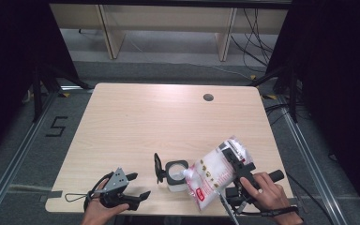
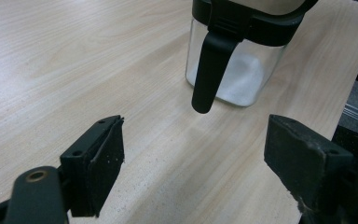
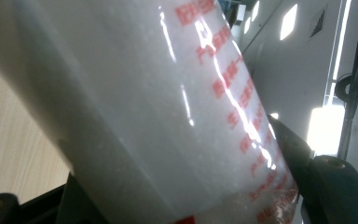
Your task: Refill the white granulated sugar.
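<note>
A clear plastic bag of white granules point(image 1: 211, 176) with red print hangs tilted, its lower corner over the mouth of a small square clear jar point(image 1: 176, 176) with a black rim. The jar's black lid point(image 1: 158, 168) stands flipped open to its left. My right gripper point(image 1: 236, 157) is shut on the bag's upper part, and the bag point(image 3: 144, 93) sits between the jaws of that gripper point(image 3: 182, 172). My left gripper point(image 1: 139, 185) rests open on the table, left of the jar. Ahead of the left gripper point(image 2: 196, 126) the jar point(image 2: 237, 70) holds some white granules, with its lid flap point(image 2: 209, 65) hanging down.
The light wooden table point(image 1: 159, 117) has a round cable hole point(image 1: 208, 97) near its far edge. The jar stands close to the table's near edge. Dark floor rails and cables surround the table, and pale furniture legs stand behind it.
</note>
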{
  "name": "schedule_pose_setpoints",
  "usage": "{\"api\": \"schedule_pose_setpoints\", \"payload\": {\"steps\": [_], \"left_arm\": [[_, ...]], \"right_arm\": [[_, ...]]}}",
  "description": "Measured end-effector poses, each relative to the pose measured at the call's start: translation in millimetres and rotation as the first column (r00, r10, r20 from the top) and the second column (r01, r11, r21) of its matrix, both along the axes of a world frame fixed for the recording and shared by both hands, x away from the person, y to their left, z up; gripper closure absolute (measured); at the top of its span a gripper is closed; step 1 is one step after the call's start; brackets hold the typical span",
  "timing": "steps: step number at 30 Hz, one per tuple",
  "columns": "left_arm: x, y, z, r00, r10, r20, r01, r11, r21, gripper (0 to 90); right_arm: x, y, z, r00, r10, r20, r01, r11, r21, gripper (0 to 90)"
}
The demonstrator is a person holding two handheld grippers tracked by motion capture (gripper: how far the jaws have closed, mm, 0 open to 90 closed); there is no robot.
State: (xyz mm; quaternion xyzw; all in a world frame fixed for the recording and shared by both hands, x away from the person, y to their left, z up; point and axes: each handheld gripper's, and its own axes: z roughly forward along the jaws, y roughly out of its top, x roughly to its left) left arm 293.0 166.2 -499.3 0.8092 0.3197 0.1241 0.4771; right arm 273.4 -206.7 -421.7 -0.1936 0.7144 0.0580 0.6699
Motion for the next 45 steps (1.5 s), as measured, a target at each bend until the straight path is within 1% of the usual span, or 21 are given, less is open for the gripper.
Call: {"api": "schedule_pose_setpoints", "payload": {"steps": [1, 4, 6, 9, 10, 11, 12, 14, 17, 19, 20, 21, 23, 24, 26, 27, 31, 32, 34, 35, 45], "left_arm": [[0.9, 0.9, 0.7, 0.9999, -0.006, 0.013, 0.006, 0.9999, 0.012, 19.4], [-0.1, 0.9, 0.4, 1.0000, -0.006, 0.003, 0.006, 0.9999, 0.015, 19.4], [0.3, 0.8, -0.2, 1.0000, -0.001, 0.005, 0.001, 1.0000, 0.009, 19.4], [-0.8, 0.3, 0.5, 1.0000, 0.003, 0.004, -0.003, 1.0000, 0.004, 19.4], [-0.3, 1.6, 0.8, 0.9998, -0.012, 0.013, 0.012, 0.9997, 0.019, 19.4], [-1.1, 0.2, 0.1, 1.0000, 0.006, 0.000, -0.006, 1.0000, -0.003, 19.4], [-0.5, 0.6, 0.3, 1.0000, 0.008, 0.003, -0.008, 1.0000, 0.000, 19.4], [0.2, 2.2, 0.9, 1.0000, 0.004, 0.008, -0.004, 0.9998, 0.021, 19.4], [-0.8, 0.7, 0.0, 1.0000, 0.005, 0.005, -0.005, 1.0000, -0.003, 19.4], [0.2, 0.6, 0.2, 0.9999, 0.000, 0.016, 0.000, 1.0000, -0.004, 19.4], [-0.3, 1.4, 0.9, 0.9998, -0.003, 0.019, 0.003, 0.9999, 0.014, 19.4], [-1.9, 1.2, 0.4, 1.0000, 0.002, -0.001, -0.002, 1.0000, 0.007, 19.4], [-1.3, 0.8, 0.5, 0.9999, 0.008, 0.006, -0.008, 1.0000, -0.005, 19.4], [0.2, 2.5, 1.5, 0.9998, -0.009, 0.019, 0.009, 0.9998, 0.018, 19.4], [-0.2, 2.5, 1.3, 0.9997, -0.009, 0.021, 0.009, 0.9998, 0.017, 19.4], [-2.1, 0.9, 0.4, 1.0000, 0.008, -0.001, -0.008, 1.0000, -0.003, 19.4], [-0.2, 1.3, 0.7, 0.9998, -0.004, 0.018, 0.004, 1.0000, 0.008, 19.6], [-1.8, 0.7, 0.0, 1.0000, 0.006, -0.002, -0.006, 1.0000, -0.001, 19.6], [-1.3, 1.0, 0.0, 1.0000, 0.005, -0.003, -0.005, 1.0000, 0.000, 19.6], [0.9, 2.3, 0.4, 0.9997, -0.005, 0.024, 0.004, 0.9998, 0.018, 19.6], [-2.0, 2.7, 1.2, 0.9999, 0.010, 0.004, -0.010, 0.9999, 0.008, 19.6]], "right_arm": [[-0.2, -0.1, 0.3, 1.0000, -0.001, 0.001, 0.001, 1.000, 0.000, 41.3], [-0.4, -0.7, -1.2, 0.9997, -0.014, -0.018, 0.014, 1.000, 0.026, 41.3], [0.0, 0.7, 1.4, 1.0000, 0.002, -0.001, -0.002, 1.000, -0.003, 41.3], [-0.6, 0.3, -0.8, 0.9998, -0.010, -0.019, 0.011, 1.000, 0.020, 41.4], [-0.1, 1.2, 0.3, 1.0000, 0.001, -0.009, -0.001, 1.000, -0.001, 41.3], [0.3, 1.4, 0.6, 1.0000, 0.007, 0.000, -0.007, 1.000, -0.002, 41.3], [-0.2, 0.5, -1.1, 0.9997, -0.014, -0.020, 0.015, 1.000, 0.016, 41.4], [0.2, 0.4, 0.0, 0.9999, -0.007, -0.010, 0.007, 1.000, 0.003, 41.3], [0.3, -0.7, -1.3, 0.9997, -0.015, -0.017, 0.015, 1.000, 0.023, 41.4], [0.1, -1.1, 0.0, 0.9998, -0.010, -0.015, 0.010, 1.000, 0.026, 41.4], [0.0, -1.5, 0.2, 0.9998, -0.012, -0.016, 0.013, 1.000, 0.028, 41.4], [-0.7, -1.9, -0.6, 0.9993, -0.026, -0.025, 0.027, 0.999, 0.041, 41.4], [-0.6, -1.9, 0.4, 0.9996, -0.022, -0.019, 0.022, 0.999, 0.035, 41.4], [-0.5, -1.6, 2.5, 0.9998, -0.016, -0.014, 0.017, 1.000, 0.017, 41.4], [0.0, -1.6, 2.0, 0.9998, -0.015, -0.013, 0.016, 1.000, 0.020, 41.4], [-0.3, -2.1, -0.1, 0.9994, -0.025, -0.025, 0.026, 0.999, 0.036, 41.4], [-0.3, -2.0, -0.4, 0.9994, -0.022, -0.028, 0.023, 0.999, 0.038, 41.4], [0.1, -1.5, 0.0, 0.9996, -0.015, -0.022, 0.016, 0.999, 0.032, 41.5], [-0.1, -1.3, 0.5, 0.9998, -0.010, -0.015, 0.010, 1.000, 0.024, 41.4], [-0.6, -1.9, -0.3, 0.9995, -0.018, -0.025, 0.019, 0.999, 0.035, 41.5], [0.2, -0.8, 0.8, 0.9997, -0.010, -0.021, 0.010, 1.000, 0.025, 41.5]]}}
